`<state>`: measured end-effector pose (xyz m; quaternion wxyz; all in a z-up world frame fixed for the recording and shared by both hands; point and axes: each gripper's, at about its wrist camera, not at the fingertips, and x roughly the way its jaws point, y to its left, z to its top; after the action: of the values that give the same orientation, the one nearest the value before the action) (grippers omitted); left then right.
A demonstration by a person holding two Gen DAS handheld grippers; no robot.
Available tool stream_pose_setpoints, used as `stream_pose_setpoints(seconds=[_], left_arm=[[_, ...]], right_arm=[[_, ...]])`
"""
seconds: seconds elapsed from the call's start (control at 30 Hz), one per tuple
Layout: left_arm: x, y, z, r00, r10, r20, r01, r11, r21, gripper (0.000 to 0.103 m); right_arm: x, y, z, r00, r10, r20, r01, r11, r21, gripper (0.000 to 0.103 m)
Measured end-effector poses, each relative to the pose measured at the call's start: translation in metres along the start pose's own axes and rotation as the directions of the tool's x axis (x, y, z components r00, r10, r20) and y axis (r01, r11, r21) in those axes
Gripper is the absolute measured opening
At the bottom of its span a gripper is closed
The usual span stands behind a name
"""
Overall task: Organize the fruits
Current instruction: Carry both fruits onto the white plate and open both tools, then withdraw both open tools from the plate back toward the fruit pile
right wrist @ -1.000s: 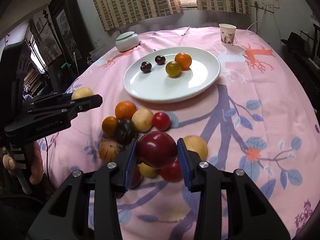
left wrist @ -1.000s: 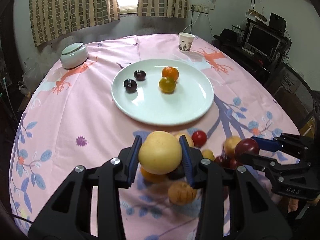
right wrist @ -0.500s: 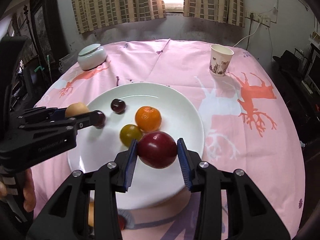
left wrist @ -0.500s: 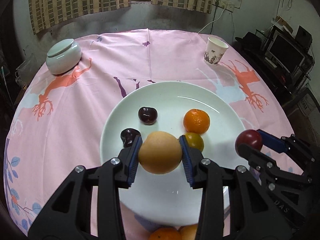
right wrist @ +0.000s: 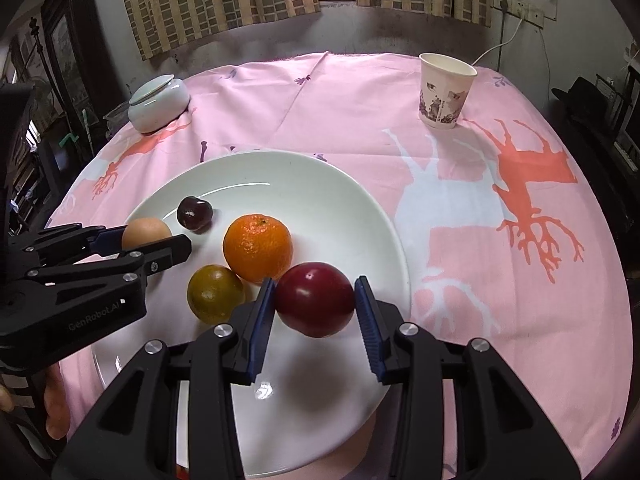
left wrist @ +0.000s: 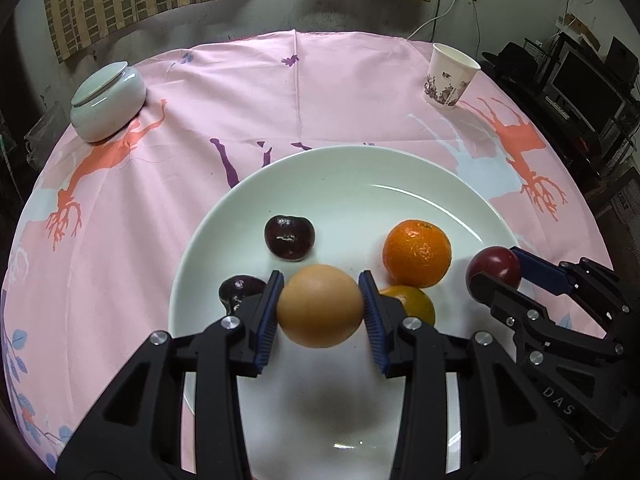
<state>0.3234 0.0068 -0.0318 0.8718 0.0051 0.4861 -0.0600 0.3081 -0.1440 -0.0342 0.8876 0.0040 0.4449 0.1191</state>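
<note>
So the big white plate (left wrist: 400,168) sat in the middle of the pink tablecloth (left wrist: 160,184), and both grippers were hanging over its near half, each with a fruit in it. Everything about the drop came down to what sat straight below each fruit.

The left gripper (left wrist: 320,307) had its blue pads pinched on both sides of a tan, peach-colored fruit (left wrist: 320,306). That fruit hung over bare plate on the near-left side, with a shadow under it, so I'd say it wasn't touching the plate. A dark cherry (left wrist: 236,288) sat just beside the left pad, a second dark cherry (left wrist: 289,237) a bit farther back.

The right gripper (right wrist: 315,300) was clamped the same way on a dark red plum (right wrist: 315,299), over the near-right part of the plate, fairly close to the rim. The orange (right wrist: 257,248) was right behind the plum, looking almost touching it, with the greenish citrus (right wrist: 215,294) just to its left.

My guess: both could simply lower and let go, but the plum had the tighter spot, between the orange and the rim. Being round, either fruit might roll.

Off the plate: a paper cup (right wrist: 446,94) and a lidded ceramic jar (right wrist: 158,102), well apart from it all.
</note>
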Motion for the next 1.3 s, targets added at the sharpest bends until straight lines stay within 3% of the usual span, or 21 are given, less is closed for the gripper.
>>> stream_pose_setpoints(seconds=[0.07,0.2,0.23,0.27,0.37,0.53,0.6,0.67,0.77,0.97,1.07,1.3], left_arm=[[0.004,0.000,0.001,1.000,0.008,-0.005,-0.008,1.000,0.001,0.042],[0.000,0.004,0.003,1.000,0.009,0.003,-0.009,1.000,-0.016,0.068],[-0.005,0.005,0.003,1.000,-0.002,0.011,0.003,1.000,-0.025,0.069],[-0.010,0.008,0.004,1.000,-0.011,0.018,0.011,0.999,-0.033,0.069],[-0.036,0.015,-0.001,0.998,-0.030,0.050,0.032,0.998,-0.053,0.071],[-0.095,0.024,-0.037,0.989,-0.026,0.145,0.034,0.998,-0.053,0.087],[-0.115,0.029,-0.062,0.984,-0.012,0.178,0.023,0.998,-0.062,0.094],[-0.129,0.033,-0.092,0.978,0.026,0.207,-0.008,0.996,-0.091,0.098],[-0.137,0.037,-0.140,0.976,0.065,0.209,-0.041,0.992,-0.117,0.099],[-0.132,0.033,-0.217,0.987,0.071,0.143,-0.061,0.995,-0.074,0.099],[-0.138,0.027,-0.239,0.986,0.077,0.146,-0.074,0.997,-0.022,0.099],[-0.148,0.023,-0.258,0.987,0.049,0.156,-0.052,0.999,0.009,0.099]], right_arm=[[0.004,0.000,0.002,1.000,-0.002,-0.009,0.002,1.000,0.002,0.041],[0.004,-0.001,0.004,1.000,-0.013,0.010,0.013,1.000,-0.003,0.051],[0.001,-0.001,0.005,0.999,-0.015,0.028,0.015,1.000,-0.008,0.054],[-0.003,-0.001,0.005,0.999,-0.019,0.044,0.019,1.000,-0.013,0.066],[-0.018,0.001,0.005,0.995,-0.033,0.094,0.035,0.999,-0.026,0.067],[-0.060,0.012,-0.007,0.994,-0.019,0.106,0.024,0.999,-0.046,0.067],[-0.082,0.025,-0.025,0.991,-0.049,0.121,0.059,0.994,-0.088,0.079],[-0.103,0.036,-0.052,0.986,-0.055,0.155,0.075,0.989,-0.125,0.101],[-0.127,0.048,-0.101,0.979,-0.082,0.187,0.113,0.981,-0.160,0.102],[-0.124,0.037,-0.173,0.985,-0.146,0.090,0.154,0.984,-0.086,0.102],[-0.118,0.032,-0.187,0.992,-0.121,0.035,0.123,0.991,-0.051,0.102],[-0.125,0.026,-0.184,0.991,-0.111,0.068,0.109,0.994,0.024,0.102]])
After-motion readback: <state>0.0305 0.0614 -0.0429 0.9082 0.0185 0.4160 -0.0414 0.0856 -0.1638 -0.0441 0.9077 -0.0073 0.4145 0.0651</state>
